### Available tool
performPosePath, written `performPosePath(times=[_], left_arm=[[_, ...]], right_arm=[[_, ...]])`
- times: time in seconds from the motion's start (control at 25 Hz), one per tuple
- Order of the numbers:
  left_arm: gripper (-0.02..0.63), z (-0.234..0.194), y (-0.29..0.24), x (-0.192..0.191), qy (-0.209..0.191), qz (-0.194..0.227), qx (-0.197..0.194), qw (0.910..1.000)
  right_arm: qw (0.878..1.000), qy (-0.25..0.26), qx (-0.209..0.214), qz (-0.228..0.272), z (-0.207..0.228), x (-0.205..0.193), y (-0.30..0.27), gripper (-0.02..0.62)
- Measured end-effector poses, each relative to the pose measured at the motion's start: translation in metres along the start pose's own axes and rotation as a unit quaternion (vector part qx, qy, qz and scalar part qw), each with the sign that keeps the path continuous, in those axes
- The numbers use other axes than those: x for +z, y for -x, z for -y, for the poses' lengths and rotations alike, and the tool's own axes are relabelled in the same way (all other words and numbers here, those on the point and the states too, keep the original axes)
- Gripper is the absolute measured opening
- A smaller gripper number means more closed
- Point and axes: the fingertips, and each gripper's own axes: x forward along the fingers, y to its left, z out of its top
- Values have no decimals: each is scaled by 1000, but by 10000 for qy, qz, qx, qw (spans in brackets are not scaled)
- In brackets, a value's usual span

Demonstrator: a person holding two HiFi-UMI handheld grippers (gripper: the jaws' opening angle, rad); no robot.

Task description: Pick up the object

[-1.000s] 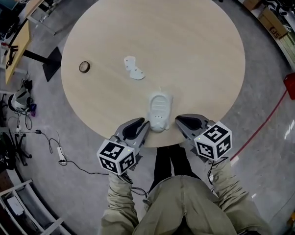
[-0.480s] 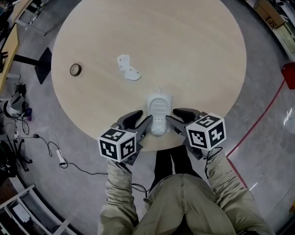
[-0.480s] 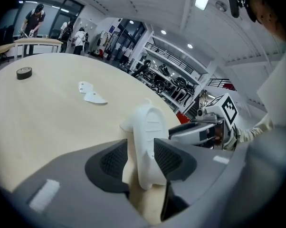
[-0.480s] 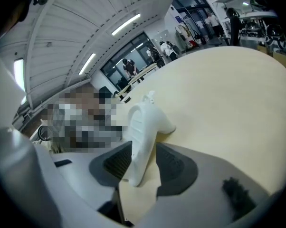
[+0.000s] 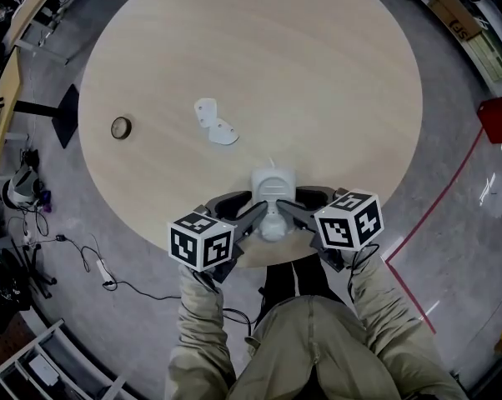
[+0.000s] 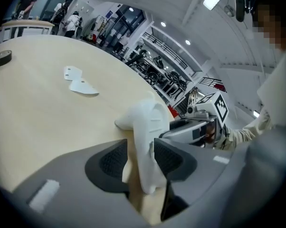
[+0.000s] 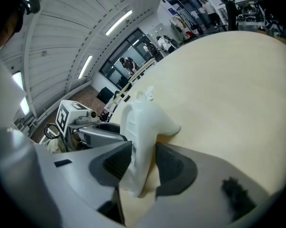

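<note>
- Beige round table (image 5: 318, 73) fills most of the head view, standing on a grey floor.
- Khaki sleeves (image 5: 203, 327) of the person reach up from the bottom of that view to the table's near edge.
- Left gripper (image 6: 139, 163) comes in from the left, its marker cube (image 5: 201, 242) towards the person. Its jaws are opening with the narrow end of the white object (image 5: 273, 192) between them. Bare table shows between one pad and the object, while the other pad sits right against it.
- Right gripper (image 7: 143, 163) comes in from the opposite side, facing the left one. Its jaws are likewise opening around the same narrow end, with no firm squeeze on it.
- The white object is a moulded plastic piece lying on the table at the near edge, wide end farther in, narrow end towards the person.
- Two flat white pieces (image 5: 215, 123) lie touching each other, farther in and left of the object.
- A small dark roll (image 5: 121, 127) sits near the table's left edge, well apart from everything else.
</note>
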Motion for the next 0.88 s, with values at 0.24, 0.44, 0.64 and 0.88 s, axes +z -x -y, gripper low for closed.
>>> performPosePath(times=[0.24, 0.44, 0.64, 0.88], left_arm=[[173, 6, -10, -2, -208, -352, -139, 9991], [149, 7, -5, 3, -143, -160, -257, 9994], [141, 18, 11, 28, -526, 308, -144, 9980], [141, 70, 63, 80, -1368, 1180, 232, 9833]], right_arm=[[9999, 28, 119, -47, -1, 4, -3, 150], [9996, 226, 193, -35, -5, 9, 2, 133], [9959, 862, 189, 198, -20, 33, 16, 130], [9774, 1969, 196, 750, -76, 81, 68, 130]])
